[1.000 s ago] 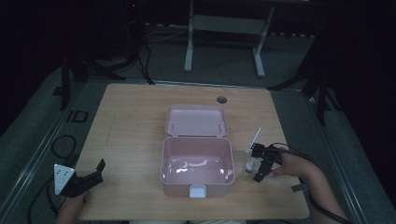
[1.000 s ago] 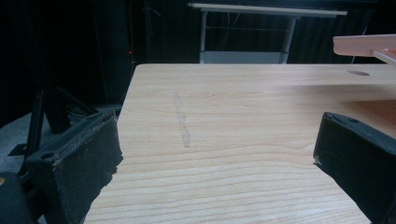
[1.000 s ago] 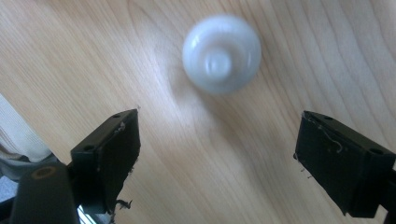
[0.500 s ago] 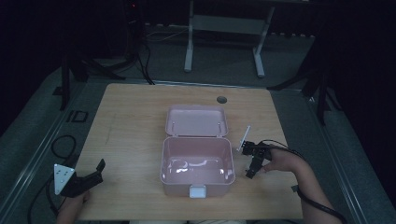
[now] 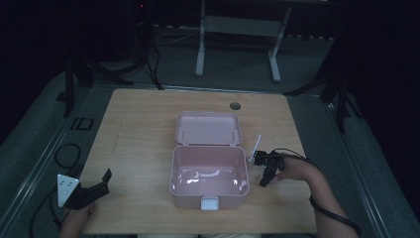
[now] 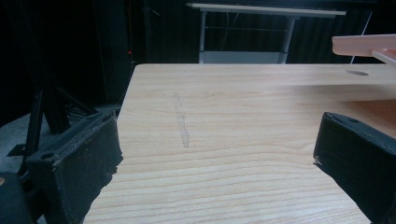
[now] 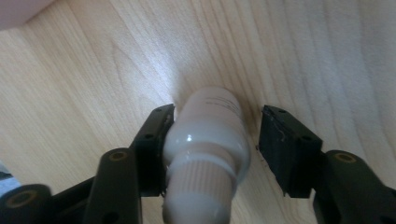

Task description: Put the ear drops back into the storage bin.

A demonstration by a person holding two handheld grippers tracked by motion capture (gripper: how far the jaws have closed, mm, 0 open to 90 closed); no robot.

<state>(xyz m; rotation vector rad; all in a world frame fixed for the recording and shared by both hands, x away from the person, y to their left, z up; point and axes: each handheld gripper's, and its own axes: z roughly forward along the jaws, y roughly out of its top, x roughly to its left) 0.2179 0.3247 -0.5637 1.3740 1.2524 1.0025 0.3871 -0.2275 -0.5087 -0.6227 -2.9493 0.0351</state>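
A small white bottle (image 7: 205,140) lies on the wooden table (image 5: 138,129), between the jaws of my right gripper (image 7: 212,135). Those jaws have just been closing around it. The left pad touches the bottle and a gap stays at the right pad. In the high view my right gripper (image 5: 265,179) points down at the table, just right of an open pink box (image 5: 172,171) with its lid (image 5: 209,128) folded back. My left gripper (image 5: 101,182) rests open near the table's front left corner, its jaws (image 6: 215,154) wide apart over bare wood.
A round hole (image 5: 235,105) sits in the table behind the box. A white latch (image 5: 209,203) is on the box's front wall. Cables and stand legs lie on the dark floor beyond the table.
My right gripper has moved toward the box's right side and lowered over the white bottle. Its jaws have narrowed around the bottle. The left gripper has stayed put.
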